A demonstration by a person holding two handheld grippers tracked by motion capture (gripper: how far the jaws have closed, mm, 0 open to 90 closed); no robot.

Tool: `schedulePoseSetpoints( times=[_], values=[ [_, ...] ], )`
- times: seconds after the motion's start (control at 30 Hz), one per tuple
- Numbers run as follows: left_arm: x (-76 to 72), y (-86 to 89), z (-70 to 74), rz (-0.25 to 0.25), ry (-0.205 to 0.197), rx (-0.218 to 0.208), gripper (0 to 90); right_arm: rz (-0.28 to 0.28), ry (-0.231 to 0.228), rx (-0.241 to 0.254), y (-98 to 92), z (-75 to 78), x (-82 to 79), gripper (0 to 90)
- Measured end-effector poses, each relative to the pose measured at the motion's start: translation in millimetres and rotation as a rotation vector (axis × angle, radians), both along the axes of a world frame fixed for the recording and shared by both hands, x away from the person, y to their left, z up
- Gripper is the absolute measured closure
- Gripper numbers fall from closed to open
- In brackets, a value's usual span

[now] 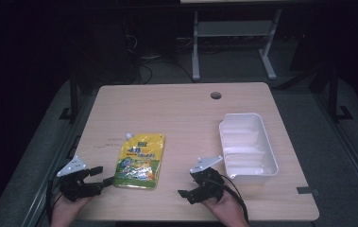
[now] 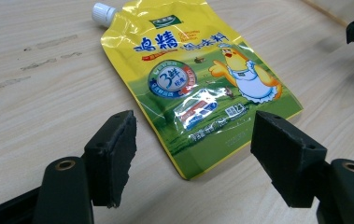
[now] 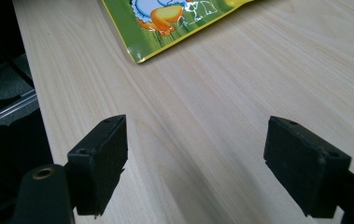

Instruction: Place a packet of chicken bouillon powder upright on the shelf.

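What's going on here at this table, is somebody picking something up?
Not yet. A person sits at a wooden table with a two-jaw gripper in each hand. The left gripper is open beside the near corner of a yellow spouted pouch, which lies flat, and is aimed at it. The right gripper is open too, over bare wood. A white plastic tray sits to the right with nothing in it. Neither gripper holds anything.

You have one yellow spouted pouch [image 1: 140,161], one white plastic tub [image 1: 247,145], and two hand-held grippers on one table [image 1: 181,113].
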State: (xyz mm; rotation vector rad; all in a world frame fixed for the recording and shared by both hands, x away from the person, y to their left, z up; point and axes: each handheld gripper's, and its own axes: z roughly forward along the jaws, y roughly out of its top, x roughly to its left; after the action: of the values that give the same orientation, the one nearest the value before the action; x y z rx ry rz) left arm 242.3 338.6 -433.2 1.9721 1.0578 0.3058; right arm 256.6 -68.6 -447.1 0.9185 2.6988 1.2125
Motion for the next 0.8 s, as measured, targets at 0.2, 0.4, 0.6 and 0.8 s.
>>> schedulePoseSetpoints(
  times=[0.2,0.4,0.6,0.8],
  values=[
    [0.4,-0.4,0.5,-0.002,0.002,-0.002,32.6,0.000,0.001,-0.003,2.7,-0.1,0.4,19.9],
    [3.0,-2.8,2.0,-0.012,0.006,-0.015,36.5,-0.001,0.012,0.022,7.4,3.5,5.8,17.2],
    [13.9,-6.4,5.8,-0.011,0.008,-0.005,47.7,-0.032,0.035,0.051,20.5,19.4,27.1,17.0],
    [25.7,-20.8,6.9,-0.031,0.047,0.044,66.4,-0.065,0.049,0.059,41.4,39.4,54.7,18.4]
  ],
)
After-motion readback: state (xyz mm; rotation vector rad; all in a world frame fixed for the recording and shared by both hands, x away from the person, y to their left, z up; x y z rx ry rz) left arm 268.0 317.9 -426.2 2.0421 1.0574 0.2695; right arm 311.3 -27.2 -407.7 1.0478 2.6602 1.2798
